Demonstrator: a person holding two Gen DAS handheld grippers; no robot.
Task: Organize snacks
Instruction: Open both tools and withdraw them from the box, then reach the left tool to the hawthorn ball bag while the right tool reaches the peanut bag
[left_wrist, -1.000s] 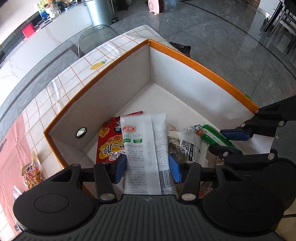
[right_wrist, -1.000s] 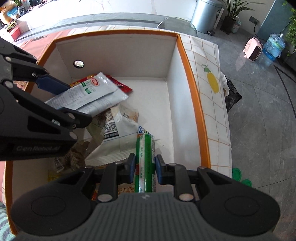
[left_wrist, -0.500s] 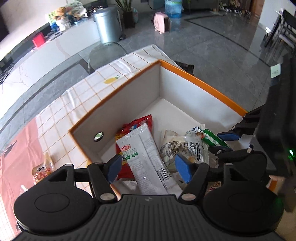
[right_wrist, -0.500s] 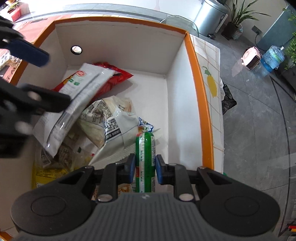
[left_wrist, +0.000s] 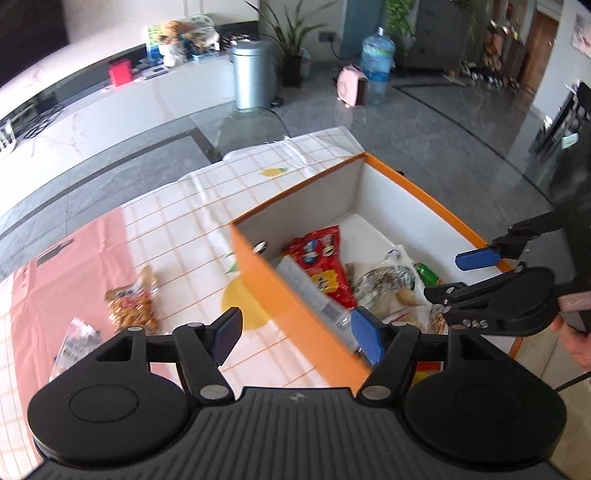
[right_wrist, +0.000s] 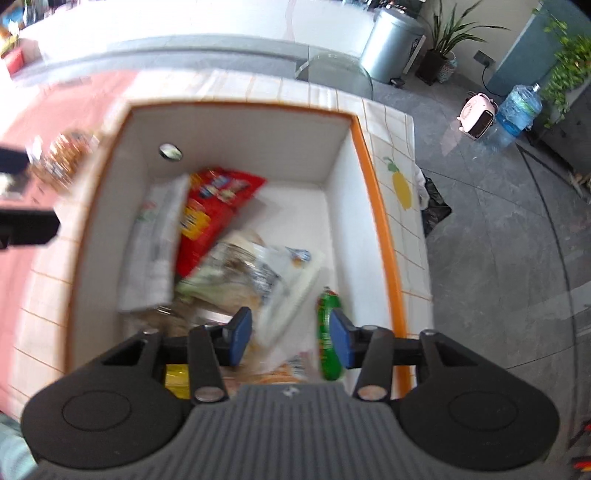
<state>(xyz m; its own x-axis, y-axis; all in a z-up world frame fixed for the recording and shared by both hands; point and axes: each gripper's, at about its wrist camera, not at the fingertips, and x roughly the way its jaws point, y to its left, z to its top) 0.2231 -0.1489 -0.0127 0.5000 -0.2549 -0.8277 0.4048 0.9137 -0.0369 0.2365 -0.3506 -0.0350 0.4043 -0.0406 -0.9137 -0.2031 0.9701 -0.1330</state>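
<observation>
An orange box with white inner walls (left_wrist: 295, 299) (right_wrist: 376, 206) holds several snacks: a red packet (left_wrist: 325, 262) (right_wrist: 210, 214), a white packet (left_wrist: 310, 291) (right_wrist: 155, 243) against the left wall, a clear-and-white bag (left_wrist: 384, 280) (right_wrist: 255, 273) and a green tube (right_wrist: 328, 332) (left_wrist: 424, 273) near the right wall. My left gripper (left_wrist: 295, 332) is open and empty above the box's near corner. My right gripper (right_wrist: 288, 336) is open and empty over the box; it also shows in the left wrist view (left_wrist: 480, 269). Two snack packets (left_wrist: 133, 302) (left_wrist: 74, 343) lie on the table left of the box.
The table has a white checked cloth (left_wrist: 184, 236) and a pink mat (left_wrist: 55, 266). A glass chair back (left_wrist: 251, 125) stands past the table's far edge. A silver bin (left_wrist: 251, 74), a pink heater (left_wrist: 352, 88) and a water bottle (left_wrist: 376, 59) stand on the grey floor.
Both grippers have opened and lifted back. The white packet dropped from the left gripper and the green tube from the right; both now lie in the box. The left gripper swung left.
</observation>
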